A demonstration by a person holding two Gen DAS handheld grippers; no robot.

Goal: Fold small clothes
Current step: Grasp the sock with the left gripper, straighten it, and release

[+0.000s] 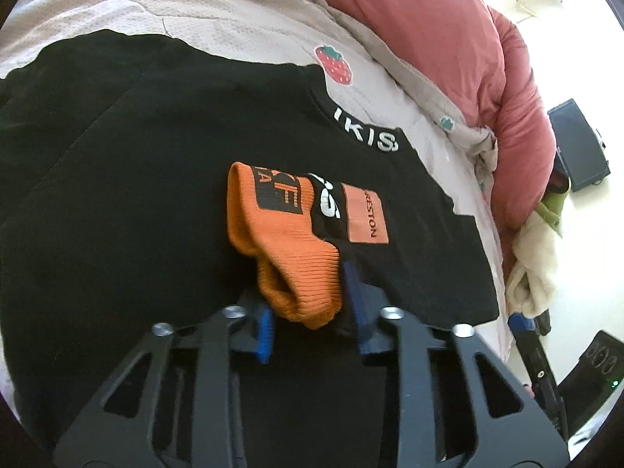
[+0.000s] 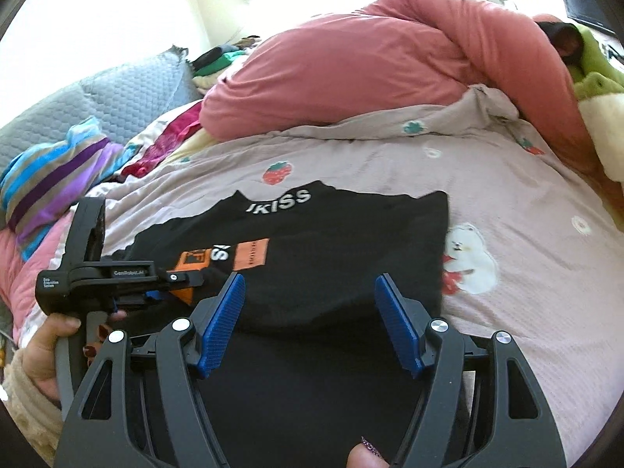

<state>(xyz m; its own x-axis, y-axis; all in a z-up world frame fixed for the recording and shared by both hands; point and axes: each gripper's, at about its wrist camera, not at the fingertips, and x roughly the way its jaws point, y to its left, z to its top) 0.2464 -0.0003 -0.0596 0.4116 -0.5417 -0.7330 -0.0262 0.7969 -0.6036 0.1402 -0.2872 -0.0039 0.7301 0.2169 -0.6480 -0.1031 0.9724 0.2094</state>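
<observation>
A black top [image 1: 136, 175] with white "IKISS" lettering lies spread on the bed, and its orange-cuffed sleeve [image 1: 280, 226] is folded across the chest. My left gripper [image 1: 308, 308] is shut on the bunched orange cuff, which fills the gap between the blue pads [image 1: 263, 329]. In the right wrist view the same top [image 2: 343, 241] lies flat, and the left gripper [image 2: 156, 284], held by a hand [image 2: 43, 347], sits at its left side on the orange cuff [image 2: 187, 269]. My right gripper [image 2: 310, 292] hovers open over the top's near part, with nothing between its pads.
The bed sheet [image 2: 507, 202] is pale pink with strawberry and bear prints. A rolled red quilt [image 2: 351, 70] lies along the far side. A striped cloth [image 2: 50, 179] and a grey cushion [image 2: 128, 93] are at the left, and a green plush [image 2: 596, 70] at the right.
</observation>
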